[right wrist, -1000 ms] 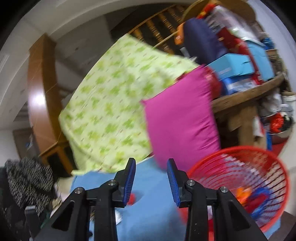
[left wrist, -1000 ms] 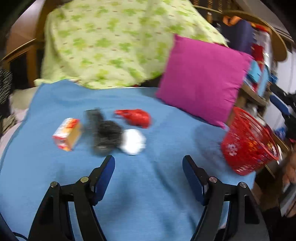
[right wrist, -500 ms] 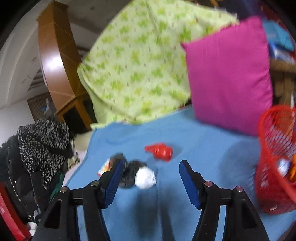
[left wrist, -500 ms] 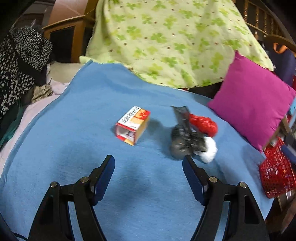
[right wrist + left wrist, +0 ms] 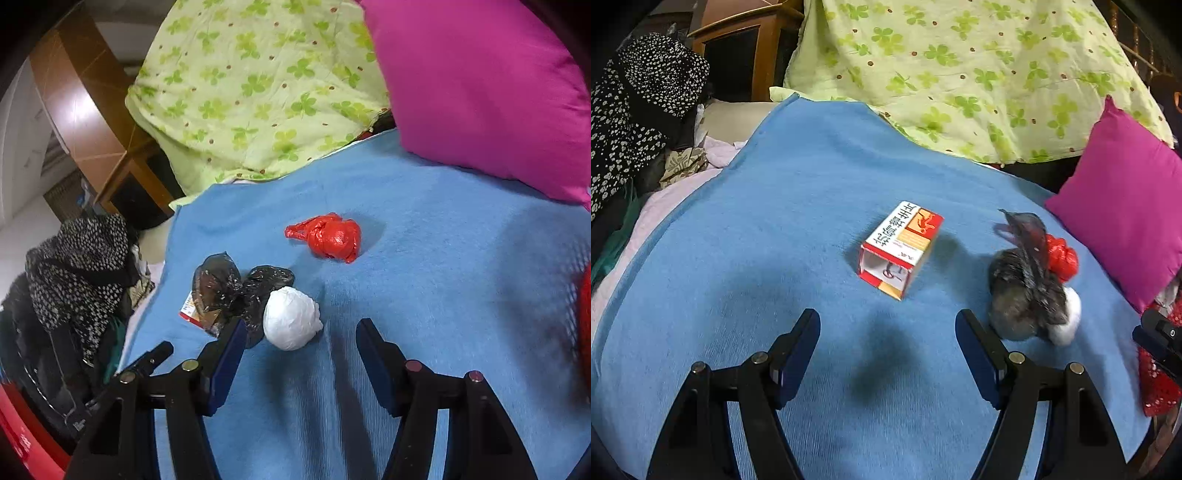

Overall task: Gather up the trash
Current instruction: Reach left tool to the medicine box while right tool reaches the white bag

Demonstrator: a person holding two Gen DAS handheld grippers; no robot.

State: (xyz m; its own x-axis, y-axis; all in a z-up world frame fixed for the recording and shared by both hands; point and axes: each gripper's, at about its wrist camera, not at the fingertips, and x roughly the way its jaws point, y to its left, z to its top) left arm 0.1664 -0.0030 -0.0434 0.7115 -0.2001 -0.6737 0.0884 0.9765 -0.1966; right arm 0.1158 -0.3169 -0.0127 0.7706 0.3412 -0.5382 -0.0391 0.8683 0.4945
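Observation:
Trash lies on a blue blanket (image 5: 775,229). A red-and-white carton (image 5: 900,249) lies just ahead of my open, empty left gripper (image 5: 888,341). Right of it sit a crumpled black bag (image 5: 1023,280), a red bag (image 5: 1062,258) and a white wad (image 5: 1069,321). In the right wrist view my right gripper (image 5: 301,345) is open and empty, with the white wad (image 5: 291,318) just ahead between the fingertips, the black bag (image 5: 236,286) at its left and the red bag (image 5: 332,236) farther off. The carton (image 5: 192,310) is mostly hidden behind the black bag.
A magenta pillow (image 5: 1123,225) leans at the right, also large in the right wrist view (image 5: 480,85). A green clover-print quilt (image 5: 960,74) is piled behind. A red mesh basket (image 5: 1158,373) hangs at the blanket's right edge. Black spotted clothing (image 5: 635,107) lies left.
Both grippers moved down toward the blanket. The left view swung left, centring the carton. The right view swung from the basket to the trash, and its jaws opened wide.

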